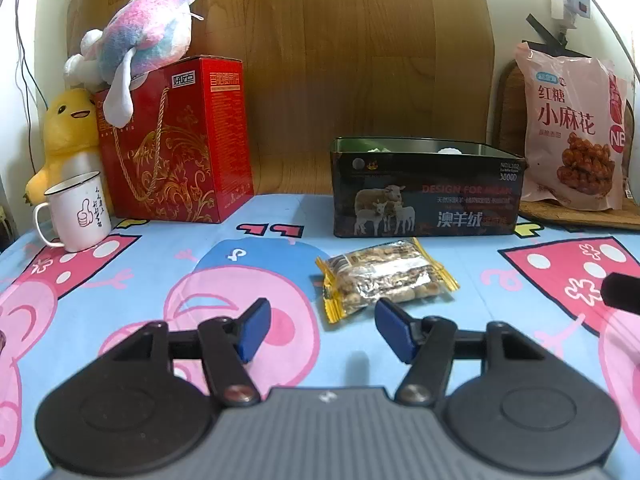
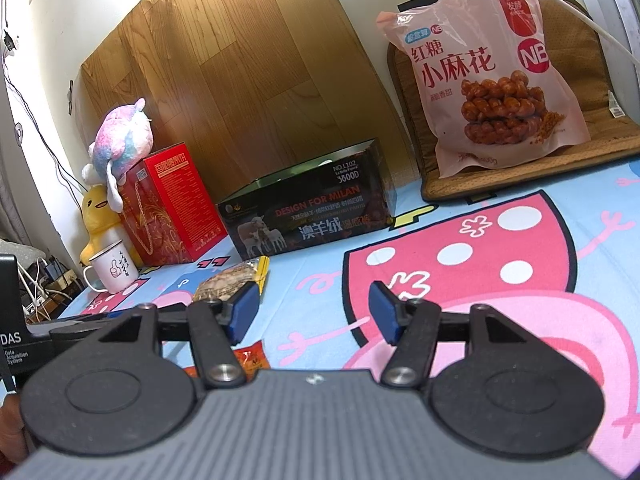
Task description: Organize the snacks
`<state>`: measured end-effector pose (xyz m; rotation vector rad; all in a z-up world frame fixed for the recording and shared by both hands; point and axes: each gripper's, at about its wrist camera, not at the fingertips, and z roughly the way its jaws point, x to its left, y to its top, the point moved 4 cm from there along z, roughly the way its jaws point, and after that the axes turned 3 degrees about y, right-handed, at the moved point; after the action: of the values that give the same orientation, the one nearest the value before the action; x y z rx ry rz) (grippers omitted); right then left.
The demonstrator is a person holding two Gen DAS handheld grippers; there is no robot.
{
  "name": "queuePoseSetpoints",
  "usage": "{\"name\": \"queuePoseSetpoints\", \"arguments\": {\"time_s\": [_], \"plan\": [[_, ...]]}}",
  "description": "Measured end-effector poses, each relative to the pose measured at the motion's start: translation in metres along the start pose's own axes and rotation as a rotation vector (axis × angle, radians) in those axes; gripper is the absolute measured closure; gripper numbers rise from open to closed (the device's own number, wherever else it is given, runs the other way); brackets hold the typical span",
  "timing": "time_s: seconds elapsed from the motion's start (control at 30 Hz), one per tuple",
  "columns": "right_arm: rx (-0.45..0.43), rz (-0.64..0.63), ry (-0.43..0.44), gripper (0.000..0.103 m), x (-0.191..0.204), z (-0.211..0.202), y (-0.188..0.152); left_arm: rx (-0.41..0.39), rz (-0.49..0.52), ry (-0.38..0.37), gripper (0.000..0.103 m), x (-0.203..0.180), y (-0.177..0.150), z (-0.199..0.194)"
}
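Observation:
A snack packet [image 1: 384,276] with yellow ends lies on the cartoon tablecloth [image 1: 120,264], just in front of an open dark tin box [image 1: 424,192] that holds some items. My left gripper [image 1: 322,330] is open and empty, just short of the packet and a little to its left. The packet [image 2: 230,278] and the tin [image 2: 312,208] also show in the right wrist view. My right gripper [image 2: 310,312] is open and empty over the cloth, to the right of the packet. A small orange packet [image 2: 250,356] lies under its left finger.
A big pink snack bag [image 1: 572,132] leans on a brown mat [image 1: 580,216] at the back right. A red gift box [image 1: 176,140] with a plush toy [image 1: 140,44] on top, a yellow duck [image 1: 68,132] and a white mug [image 1: 78,210] stand at the back left.

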<state>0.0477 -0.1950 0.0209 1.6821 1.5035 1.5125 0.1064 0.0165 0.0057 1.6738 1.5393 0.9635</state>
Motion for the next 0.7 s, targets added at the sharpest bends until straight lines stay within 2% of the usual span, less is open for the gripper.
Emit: {"name": "queuePoseSetpoints", "arguments": {"time_s": [0.7], "plan": [[0.002, 0.001, 0.004, 0.040, -0.0001, -0.0005, 0.0001, -0.001, 0.000, 0.001, 0.042, -0.0008, -0.0001, -0.0009]]}}
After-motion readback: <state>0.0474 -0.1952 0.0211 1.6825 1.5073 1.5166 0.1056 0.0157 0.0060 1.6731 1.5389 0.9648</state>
